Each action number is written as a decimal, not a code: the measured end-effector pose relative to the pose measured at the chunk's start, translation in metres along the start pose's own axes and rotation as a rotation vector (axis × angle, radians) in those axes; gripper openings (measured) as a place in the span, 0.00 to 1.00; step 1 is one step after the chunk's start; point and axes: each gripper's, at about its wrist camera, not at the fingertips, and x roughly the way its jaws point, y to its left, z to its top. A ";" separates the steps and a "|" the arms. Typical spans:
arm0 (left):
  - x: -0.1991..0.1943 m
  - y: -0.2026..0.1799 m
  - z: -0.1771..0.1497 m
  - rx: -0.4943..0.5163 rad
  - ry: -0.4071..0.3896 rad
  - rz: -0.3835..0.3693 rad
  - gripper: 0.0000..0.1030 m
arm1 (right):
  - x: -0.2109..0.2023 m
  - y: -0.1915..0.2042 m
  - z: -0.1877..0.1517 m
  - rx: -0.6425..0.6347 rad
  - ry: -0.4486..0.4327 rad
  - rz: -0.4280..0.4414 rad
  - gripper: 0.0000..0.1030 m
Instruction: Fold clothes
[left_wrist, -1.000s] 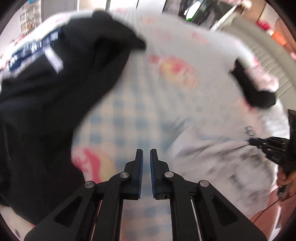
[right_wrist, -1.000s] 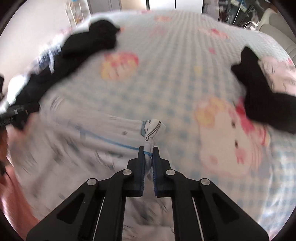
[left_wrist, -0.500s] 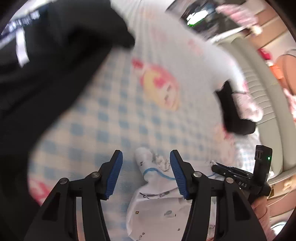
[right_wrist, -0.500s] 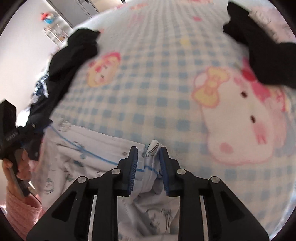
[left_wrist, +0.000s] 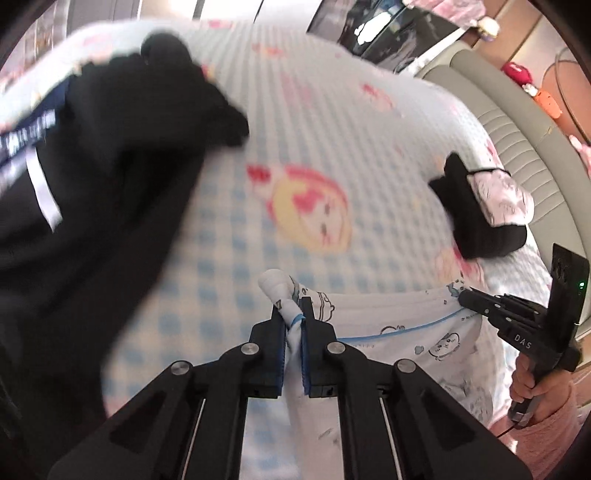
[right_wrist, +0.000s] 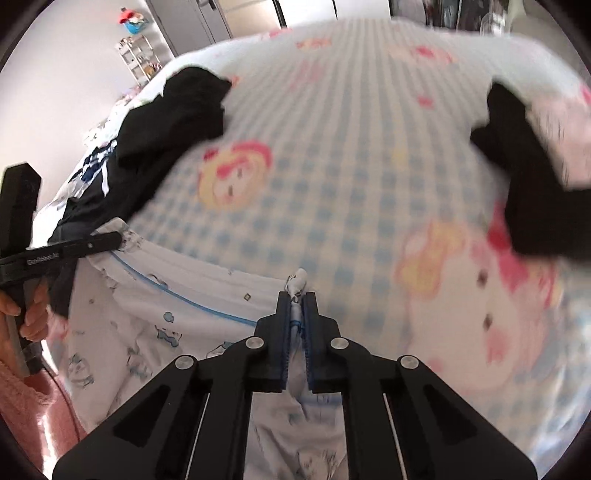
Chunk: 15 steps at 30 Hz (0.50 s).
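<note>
Over the checked bedspread (left_wrist: 332, 122), both grippers are clamped on the white printed garment (left_wrist: 391, 332): left gripper (left_wrist: 292, 328) pinching one corner, right gripper (right_wrist: 296, 325) the other, edge stretched between them, probably to spread it flat for folding.

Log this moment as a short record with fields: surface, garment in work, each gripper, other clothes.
surface: checked bedspread with cartoon prints
garment in work: white printed garment with blue piping, stretched between both grippers
left gripper: shut on one corner of the garment
right gripper: shut on the opposite corner
other clothes: black garment at left; small black and pink pile at right
</note>
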 end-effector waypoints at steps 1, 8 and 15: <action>-0.001 0.001 0.007 0.005 -0.012 0.004 0.07 | -0.001 0.003 0.008 -0.007 -0.017 -0.005 0.05; 0.005 0.021 0.042 -0.013 -0.076 0.040 0.07 | 0.006 0.011 0.059 -0.020 -0.117 -0.056 0.04; 0.072 0.039 0.033 -0.066 0.080 0.135 0.22 | 0.084 -0.006 0.063 0.052 0.066 -0.088 0.06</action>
